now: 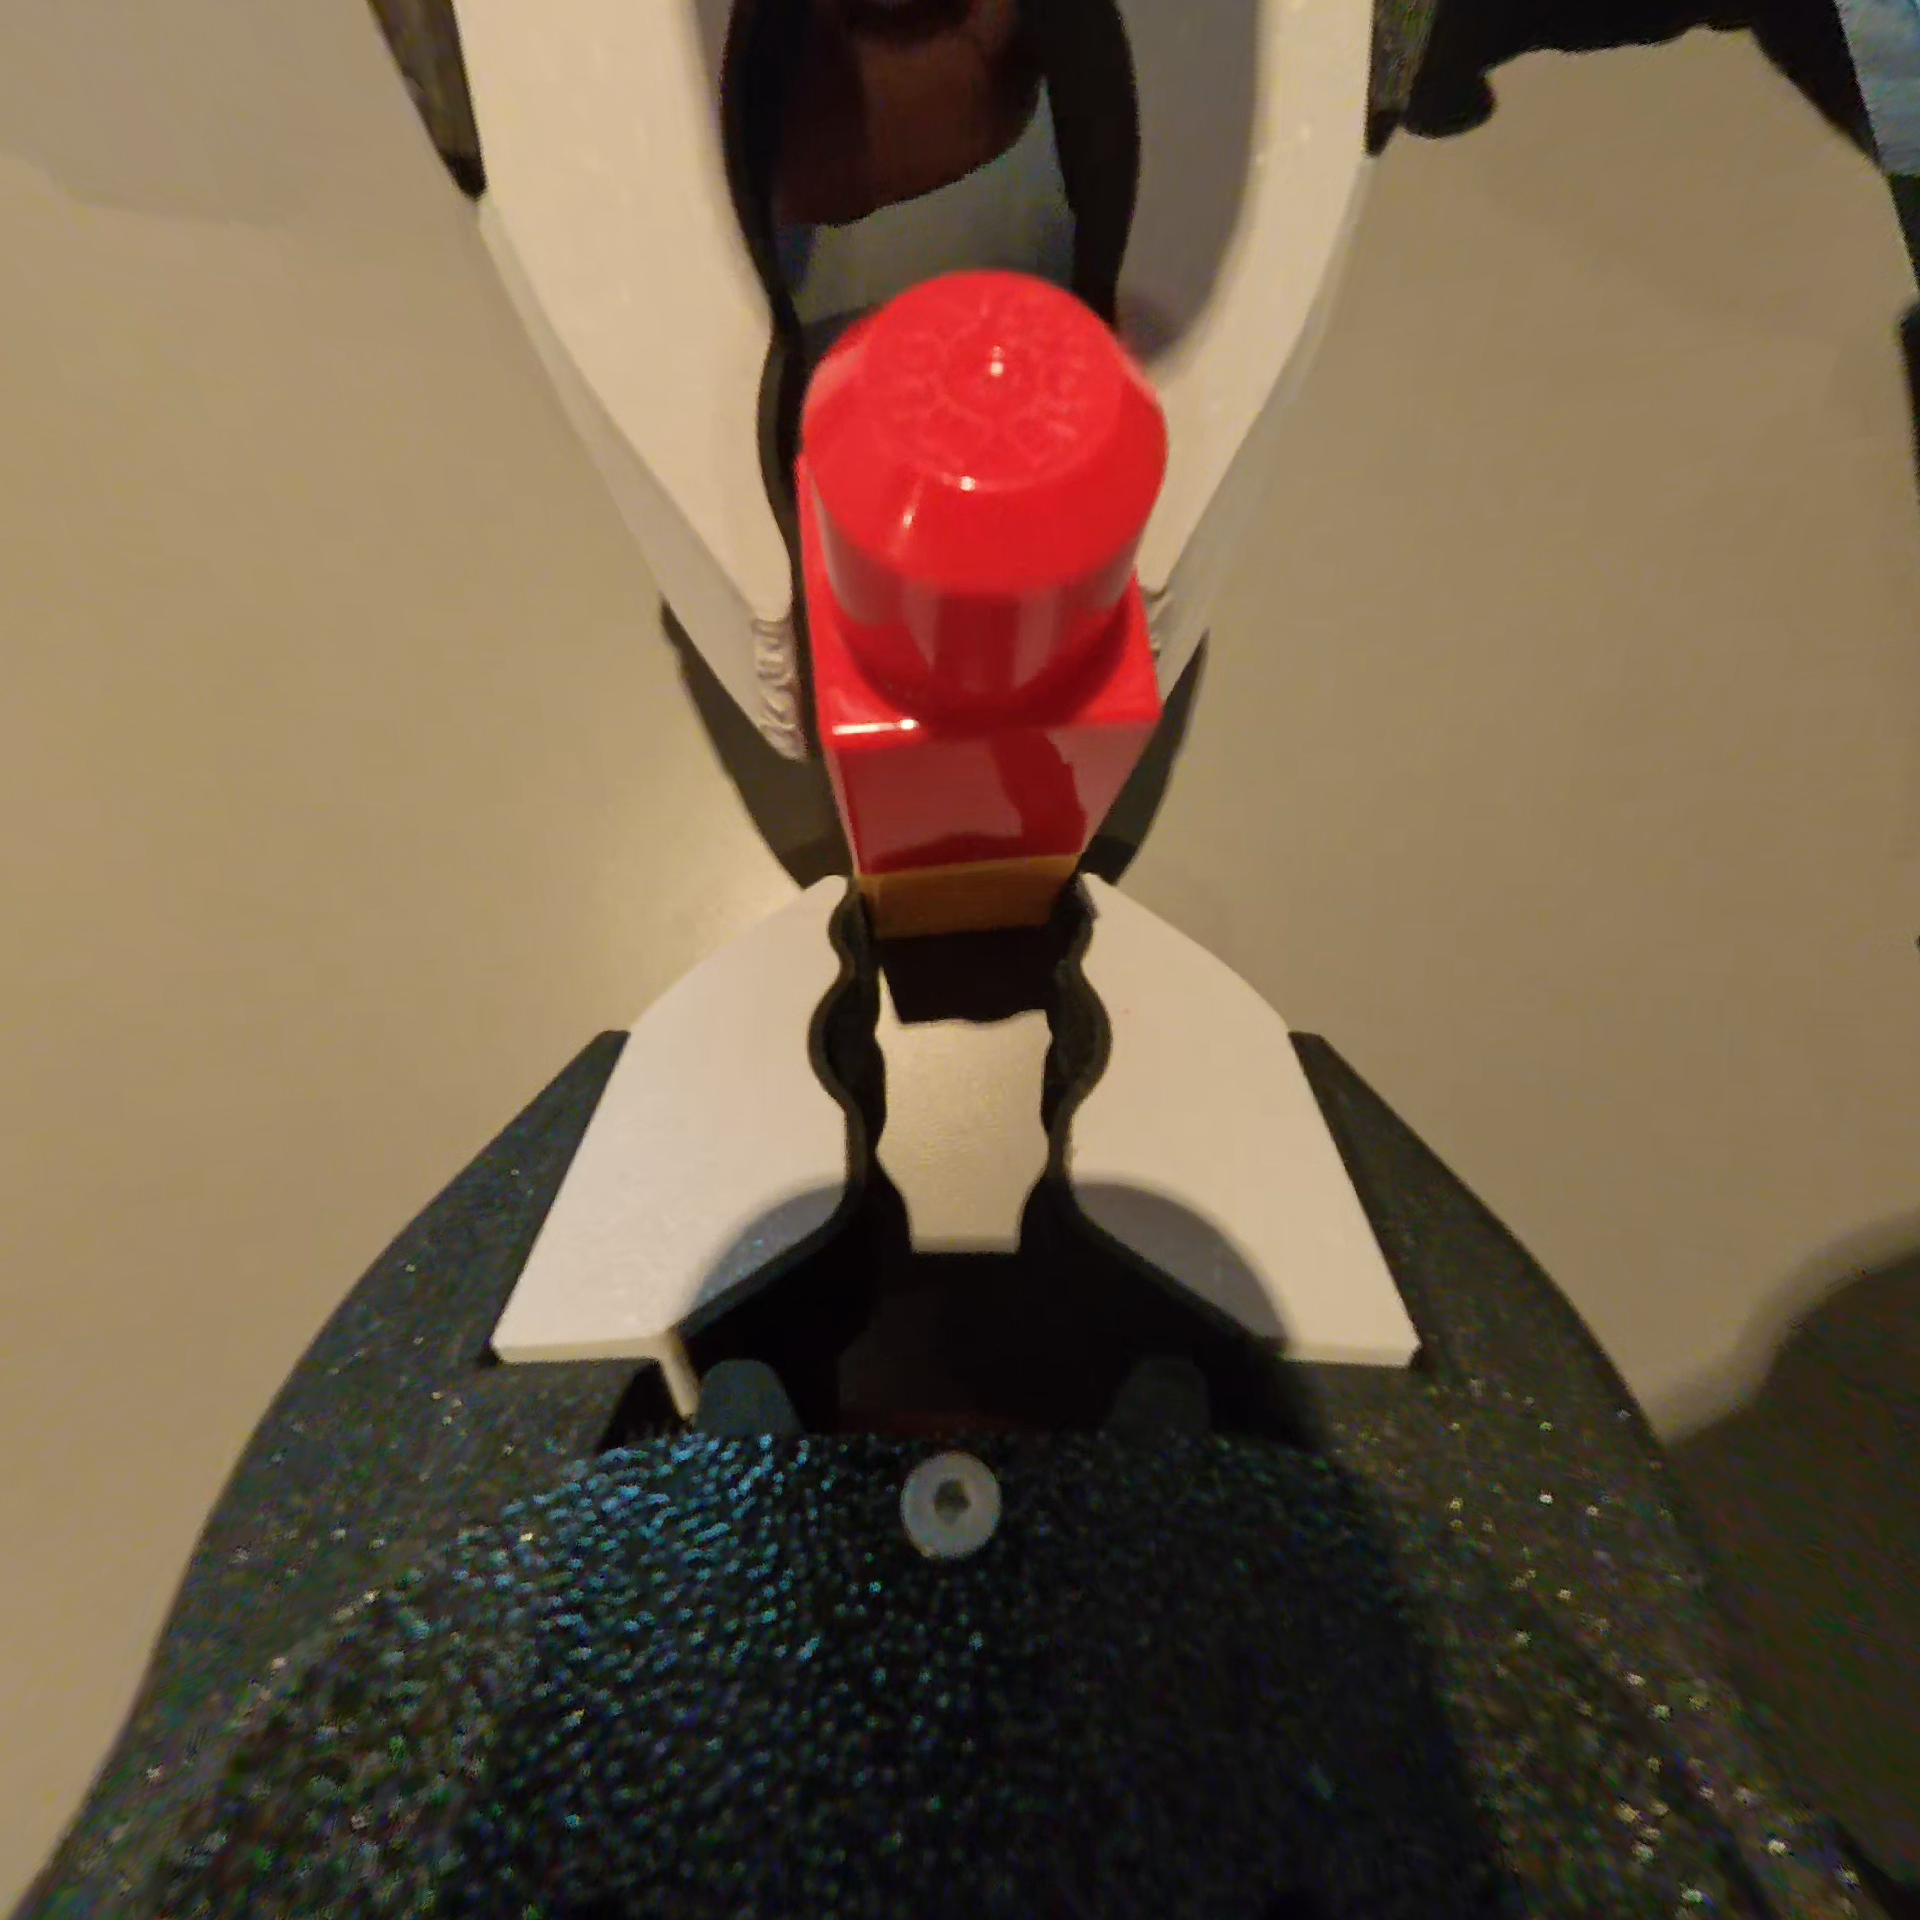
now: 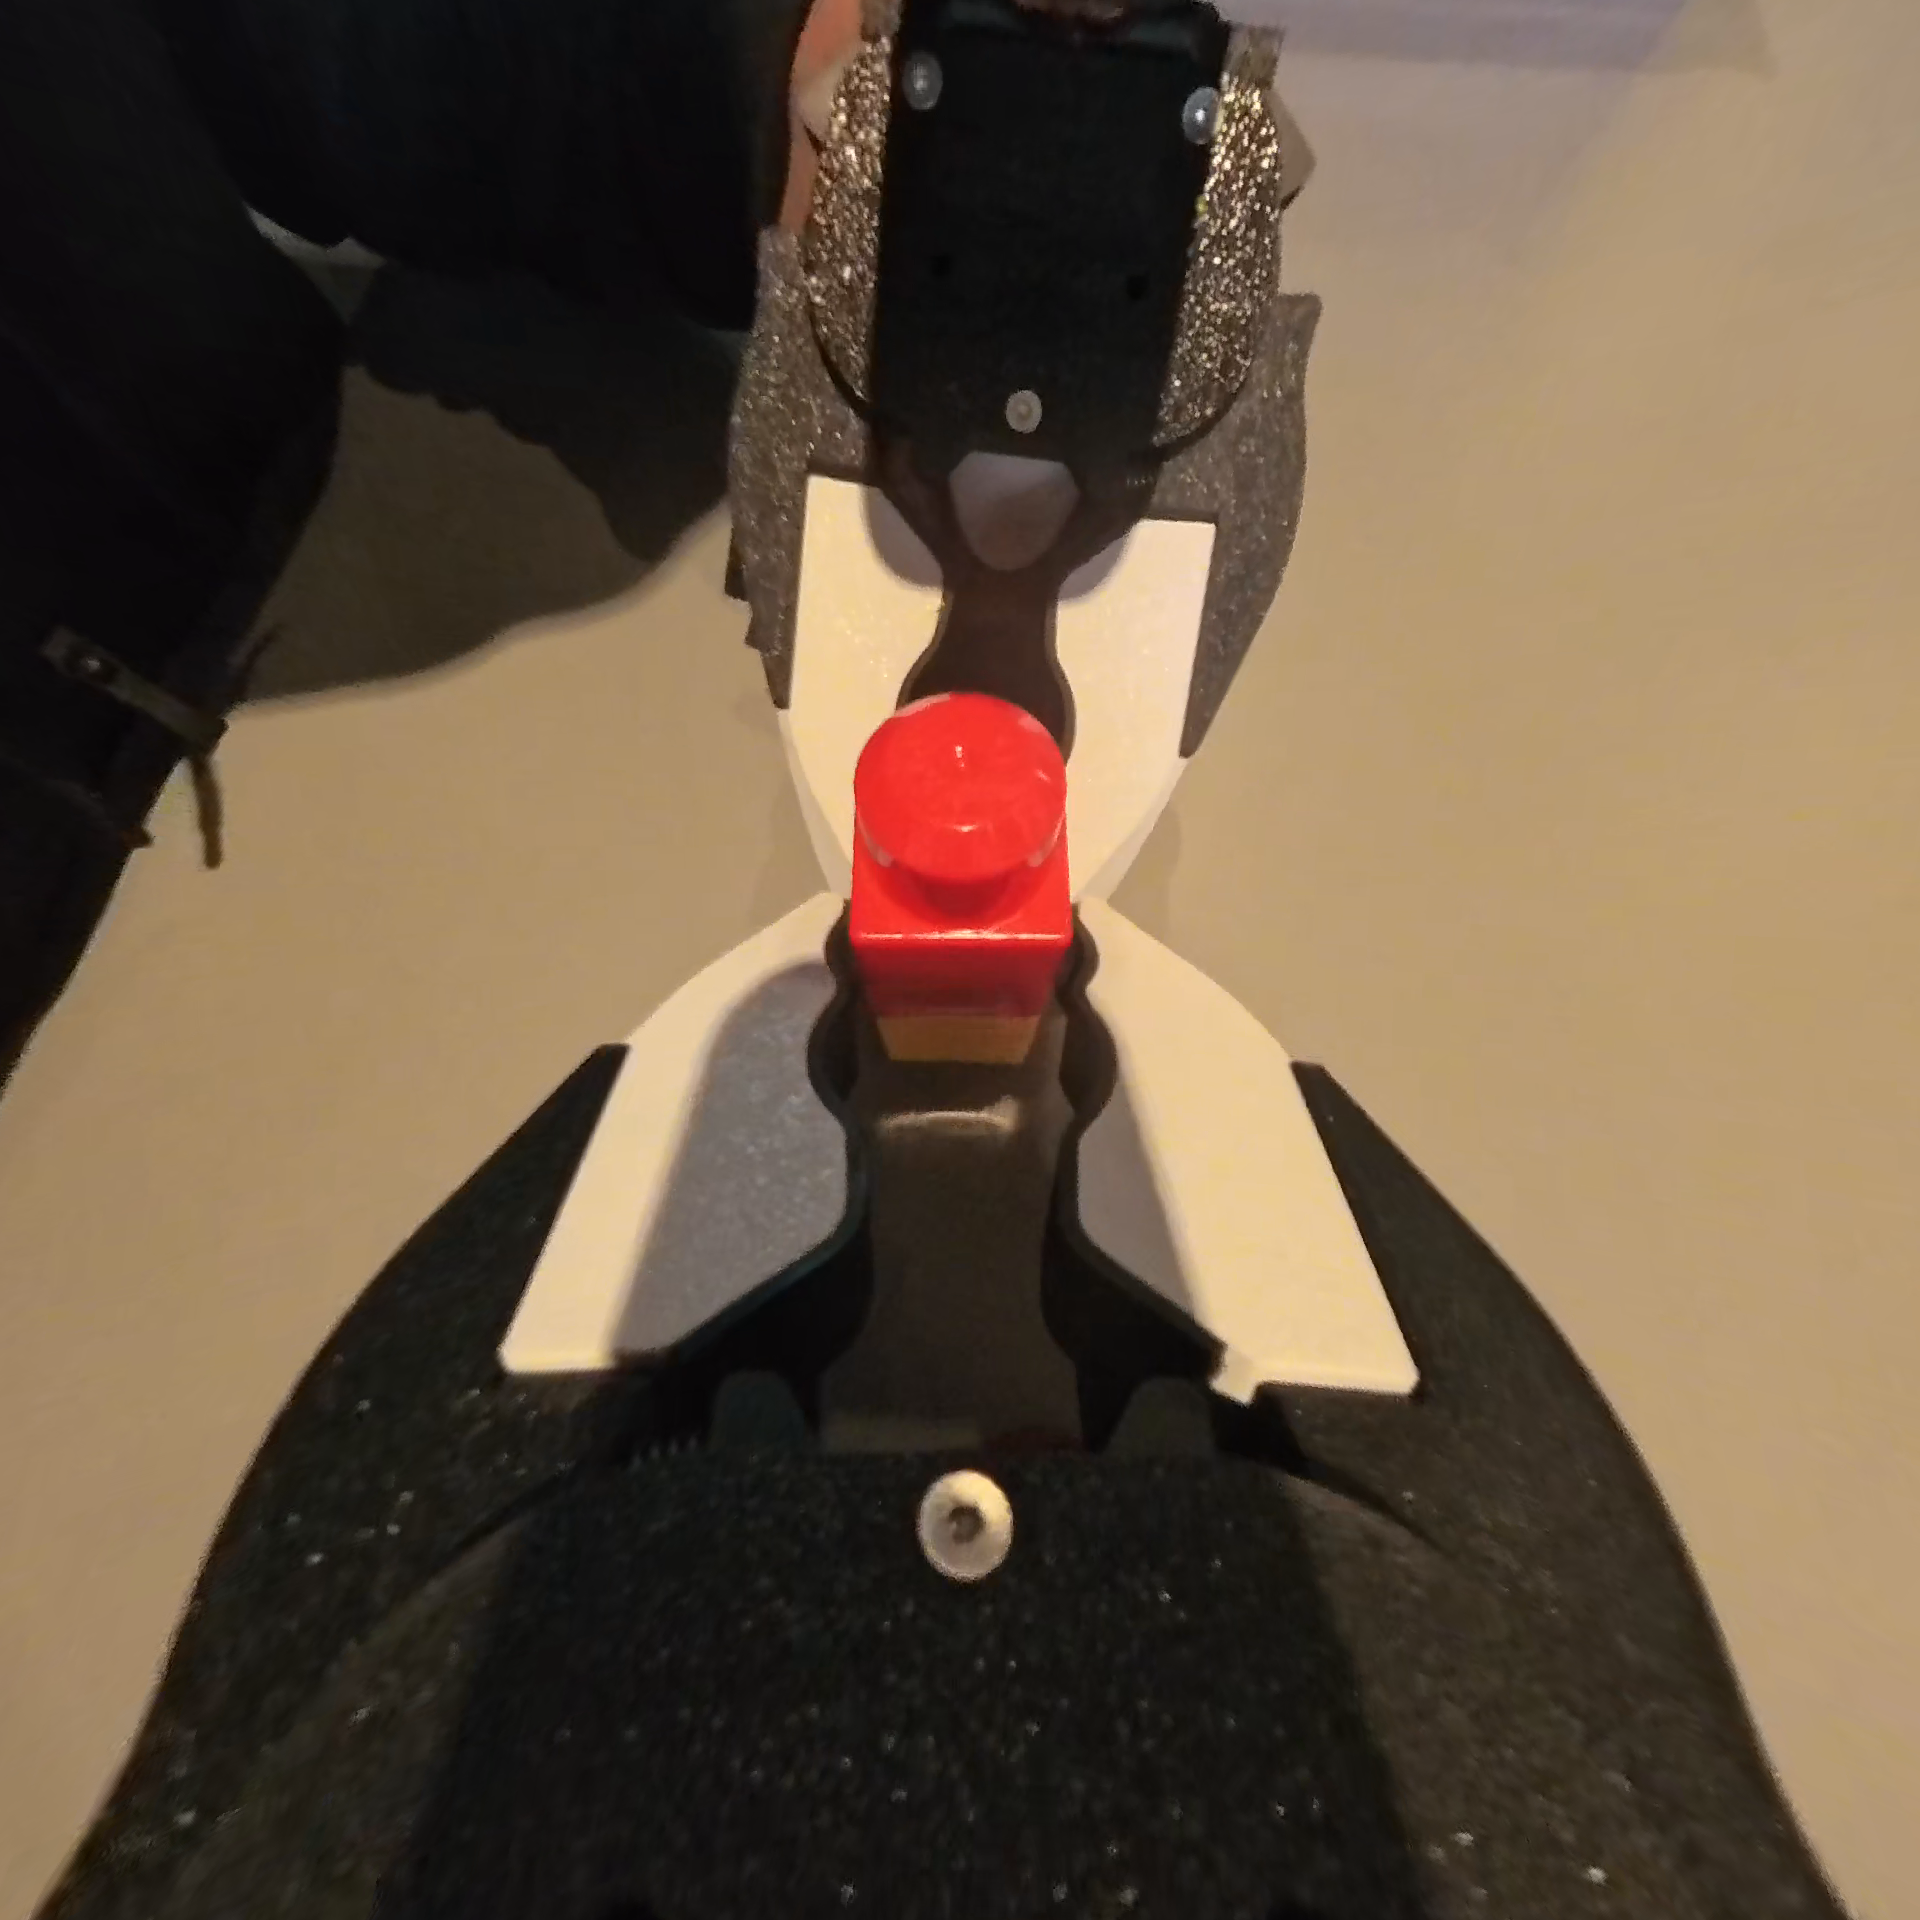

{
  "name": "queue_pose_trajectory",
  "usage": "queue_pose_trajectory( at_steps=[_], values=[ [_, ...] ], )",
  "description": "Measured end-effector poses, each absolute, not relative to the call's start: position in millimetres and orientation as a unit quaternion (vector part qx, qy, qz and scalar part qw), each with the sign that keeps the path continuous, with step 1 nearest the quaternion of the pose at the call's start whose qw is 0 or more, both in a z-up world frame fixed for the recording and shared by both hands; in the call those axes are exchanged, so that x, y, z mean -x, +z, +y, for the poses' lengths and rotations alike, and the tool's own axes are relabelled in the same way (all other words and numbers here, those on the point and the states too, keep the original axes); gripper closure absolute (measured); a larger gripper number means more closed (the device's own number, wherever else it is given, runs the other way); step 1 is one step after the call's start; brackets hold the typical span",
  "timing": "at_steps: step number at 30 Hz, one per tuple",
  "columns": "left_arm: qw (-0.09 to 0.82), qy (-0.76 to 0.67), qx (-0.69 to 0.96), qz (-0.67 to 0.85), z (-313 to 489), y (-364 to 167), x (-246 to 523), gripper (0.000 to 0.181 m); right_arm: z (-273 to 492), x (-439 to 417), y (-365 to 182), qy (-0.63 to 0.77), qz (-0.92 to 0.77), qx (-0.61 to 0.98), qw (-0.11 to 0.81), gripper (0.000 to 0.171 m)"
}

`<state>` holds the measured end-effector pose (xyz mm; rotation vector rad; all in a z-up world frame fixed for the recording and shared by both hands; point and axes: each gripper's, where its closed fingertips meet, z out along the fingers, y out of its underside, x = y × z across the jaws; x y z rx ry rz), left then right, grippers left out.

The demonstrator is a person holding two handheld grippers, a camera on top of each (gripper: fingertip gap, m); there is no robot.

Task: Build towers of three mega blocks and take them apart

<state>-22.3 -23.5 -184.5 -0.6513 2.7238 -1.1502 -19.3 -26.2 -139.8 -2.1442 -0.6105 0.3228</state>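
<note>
Plain beige worktop [image 2: 1558,831]

It spreads bare on both sides of the tongs [image 2: 961,997], with soft shadows.

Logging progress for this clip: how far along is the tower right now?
Done: red block sits seated on the yellow block, with a dark piece beneath, possibly a third block. In hand: left tool grips the yellow block, right tool grips the red one. Left: can't tell if they're pressing together or pulling apart; blocks are joined and no other tower shows.
</note>
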Motion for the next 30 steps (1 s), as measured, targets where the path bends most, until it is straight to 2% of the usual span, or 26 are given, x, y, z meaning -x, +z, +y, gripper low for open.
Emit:
queue_pose_trajectory(
  at_steps=[20, 22, 25, 30],
  values=[
    [0.073, -0.381, 0.212, 0.897, -25, -185, 22, 0.147, -27, 20, -148, 0.116, -0.211, 0.867, 0.435, 0.133],
    [0.074, -0.382, 0.213, 0.896, -24, -185, 22, 0.147, -32, 15, -170, 0.091, -0.210, 0.889, 0.397, 0.117],
    [0.070, -0.387, 0.218, 0.893, -22, -184, 22, 0.145, -39, 16, -183, 0.074, -0.216, 0.899, 0.375, 0.110],
    [0.053, -0.401, 0.219, 0.888, -19, -181, 28, 0.125, -43, 14, -181, 0.071, -0.209, 0.896, 0.385, 0.108]
  ],
)
